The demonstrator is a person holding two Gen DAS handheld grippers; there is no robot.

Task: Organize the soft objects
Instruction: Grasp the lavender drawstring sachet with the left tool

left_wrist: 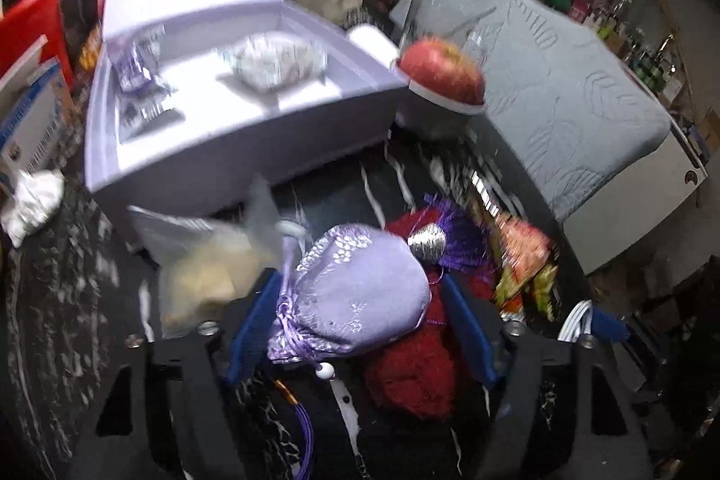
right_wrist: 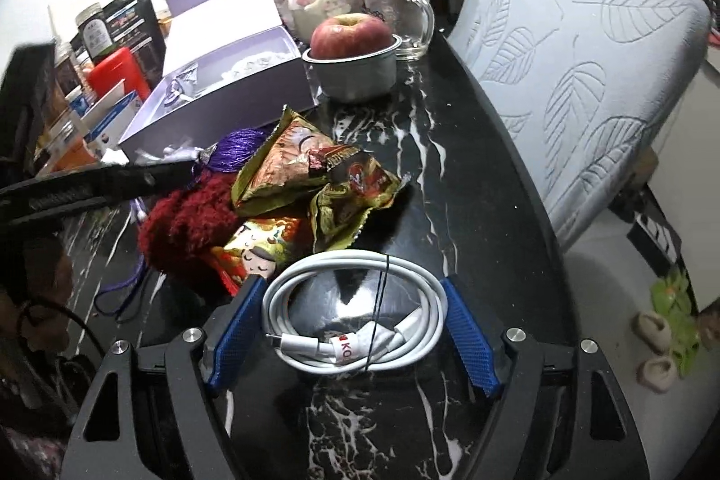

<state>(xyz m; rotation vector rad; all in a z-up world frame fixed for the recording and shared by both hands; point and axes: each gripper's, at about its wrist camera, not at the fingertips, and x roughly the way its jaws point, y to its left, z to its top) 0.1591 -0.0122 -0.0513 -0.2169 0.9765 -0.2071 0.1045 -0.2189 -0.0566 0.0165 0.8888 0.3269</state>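
A lavender drawstring pouch (left_wrist: 355, 291) lies between the blue pads of my left gripper (left_wrist: 360, 280), partly on top of a red fuzzy plush (left_wrist: 414, 372). The left pad touches the pouch's neck. The right pad stands a sliver off its side, with red plush showing in that gap. My right gripper (right_wrist: 353, 282) is shut on a coiled white cable (right_wrist: 315, 259), both pads against the coil's sides on the black marble table (right_wrist: 450, 174). An open lavender box (left_wrist: 243, 129) sits behind the pouch.
Snack packets (right_wrist: 315, 174) and a purple tassel (left_wrist: 427, 241) lie beside the red plush. A clear bag (left_wrist: 202, 277) lies left of the pouch. An apple (right_wrist: 351, 30) in a bowl and a glass mug (right_wrist: 405, 12) stand behind. A grey leaf-pattern cushion (right_wrist: 585, 75) borders the table's right edge.
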